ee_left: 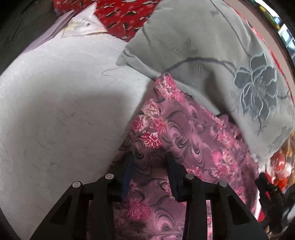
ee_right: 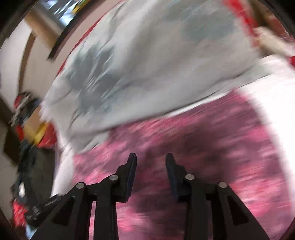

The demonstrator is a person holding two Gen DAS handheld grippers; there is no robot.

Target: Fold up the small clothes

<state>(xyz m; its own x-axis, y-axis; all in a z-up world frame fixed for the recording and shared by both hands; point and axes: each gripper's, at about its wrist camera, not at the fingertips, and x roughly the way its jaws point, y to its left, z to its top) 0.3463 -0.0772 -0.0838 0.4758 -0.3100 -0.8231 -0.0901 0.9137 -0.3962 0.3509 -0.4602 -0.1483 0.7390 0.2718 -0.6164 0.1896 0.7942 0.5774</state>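
Observation:
A pink cloth with a red and pink flower print (ee_left: 186,136) lies on a white bed sheet (ee_left: 60,96). Its far edge runs under a grey pillow with a dark flower pattern (ee_left: 212,55). My left gripper (ee_left: 149,158) is open, low over the near part of the cloth, with the fabric between its fingers. In the right wrist view, which is blurred, my right gripper (ee_right: 151,158) is open above the same pink cloth (ee_right: 202,147), just short of the grey pillow (ee_right: 147,70). The right gripper's black body also shows at the right edge of the left wrist view (ee_left: 267,192).
A red patterned fabric (ee_left: 125,14) and white papers (ee_left: 81,24) lie at the far end of the bed. Beyond the bed's edge stand a wall (ee_right: 16,61) and cluttered red, yellow and dark items (ee_right: 31,129).

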